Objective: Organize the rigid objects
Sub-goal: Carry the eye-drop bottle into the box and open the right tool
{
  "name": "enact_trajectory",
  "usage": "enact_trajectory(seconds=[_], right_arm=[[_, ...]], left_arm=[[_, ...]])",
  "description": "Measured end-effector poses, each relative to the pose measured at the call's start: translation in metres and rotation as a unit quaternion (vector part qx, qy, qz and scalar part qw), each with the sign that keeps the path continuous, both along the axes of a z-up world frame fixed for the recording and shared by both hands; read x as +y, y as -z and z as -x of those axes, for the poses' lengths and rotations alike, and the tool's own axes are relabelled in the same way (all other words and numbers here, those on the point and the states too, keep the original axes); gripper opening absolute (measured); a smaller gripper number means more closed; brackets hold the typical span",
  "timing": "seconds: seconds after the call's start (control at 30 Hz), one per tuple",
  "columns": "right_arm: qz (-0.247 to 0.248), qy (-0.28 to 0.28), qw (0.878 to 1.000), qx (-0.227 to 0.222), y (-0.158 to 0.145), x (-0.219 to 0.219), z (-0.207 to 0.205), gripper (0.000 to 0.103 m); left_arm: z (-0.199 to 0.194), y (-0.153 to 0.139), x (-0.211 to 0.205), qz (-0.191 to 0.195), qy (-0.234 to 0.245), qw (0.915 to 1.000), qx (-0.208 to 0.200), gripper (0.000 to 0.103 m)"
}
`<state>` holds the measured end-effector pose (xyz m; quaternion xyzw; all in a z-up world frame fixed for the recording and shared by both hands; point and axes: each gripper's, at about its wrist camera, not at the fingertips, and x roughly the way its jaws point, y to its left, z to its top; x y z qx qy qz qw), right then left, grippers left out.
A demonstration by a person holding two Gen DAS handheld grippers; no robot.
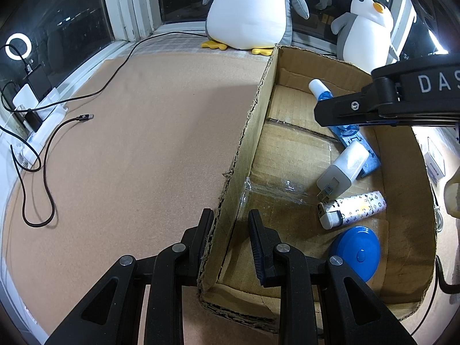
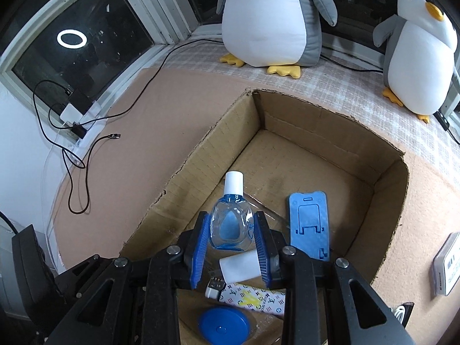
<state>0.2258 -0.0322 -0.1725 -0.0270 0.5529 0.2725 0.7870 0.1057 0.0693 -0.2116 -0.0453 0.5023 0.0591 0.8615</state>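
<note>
An open cardboard box (image 1: pixel 253 120) (image 2: pixel 330 126) lies on the tan mat. My left gripper (image 1: pixel 230 215) is open and straddles the box's left wall, with its left finger against the outside. My right gripper (image 2: pixel 231 215) (image 1: pixel 345 112) hangs over the box, shut on a clear bottle (image 2: pixel 230 218) (image 1: pixel 317 87) of blue liquid with a white cap. On the box floor lie a white charger (image 1: pixel 345 166) (image 2: pixel 238 267), a patterned lighter (image 1: pixel 353 208) (image 2: pixel 256 299), a blue disc (image 1: pixel 356 253) (image 2: pixel 222 326) and a blue phone stand (image 2: pixel 309 224) (image 1: pixel 371 164).
Two plush penguins (image 2: pixel 270 20) (image 2: pixel 419 51) stand behind the box by the window. A black cable (image 1: pixel 43 172) with a loose plug loops across the mat at left, running from a power strip (image 1: pixel 34 115). A small white packet (image 2: pixel 448 264) lies right of the box.
</note>
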Motion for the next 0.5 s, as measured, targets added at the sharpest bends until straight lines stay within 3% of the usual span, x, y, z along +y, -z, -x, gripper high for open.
enact_trajectory(seconds=[0.5], right_arm=[[-0.020, 0.010, 1.000, -0.009, -0.014, -0.014, 0.007, 0.031]], left_arm=[[0.000, 0.000, 0.000, 0.000, 0.000, 1.0000, 0.000, 0.027]])
